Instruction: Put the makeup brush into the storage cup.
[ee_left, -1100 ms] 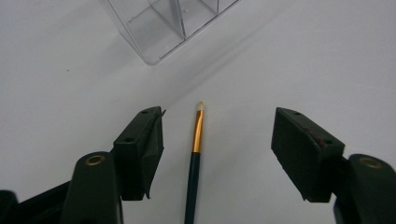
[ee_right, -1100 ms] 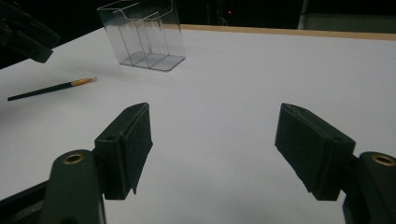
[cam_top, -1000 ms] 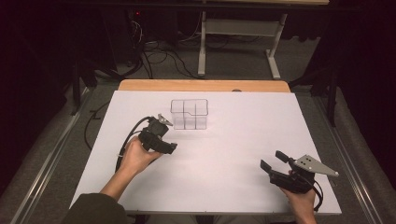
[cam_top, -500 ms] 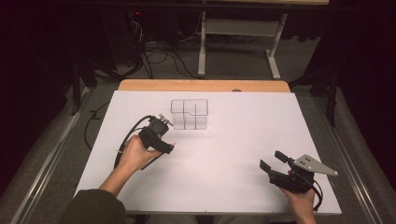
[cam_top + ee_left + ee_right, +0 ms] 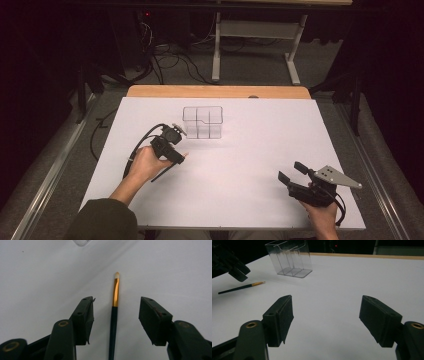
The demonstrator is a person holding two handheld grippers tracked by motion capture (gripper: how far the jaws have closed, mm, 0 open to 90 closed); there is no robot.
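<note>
A thin paint brush [image 5: 113, 315] with a dark handle, gold ferrule and pale tip lies flat on the white table. In the right gripper view the brush [image 5: 242, 288] lies at the left. My left gripper [image 5: 116, 300] points down over it, one jaw on each side. The jaws have just been closing, with the brush between them and gaps on both sides. From above, the left gripper [image 5: 172, 150] hovers over the brush [image 5: 161, 174], near a clear compartment box [image 5: 202, 122]. My right gripper [image 5: 290, 170] rests open and empty at the front right.
The clear box [image 5: 290, 258] stands upright toward the table's far middle, with several compartments. The white table top [image 5: 250, 140] has a wooden strip along its far edge. Cables and a desk frame lie on the floor beyond. The left gripper [image 5: 232, 263] appears at the right gripper view's far left.
The left hand has shifted slightly over the brush. The right hand and its gripper have kept still.
</note>
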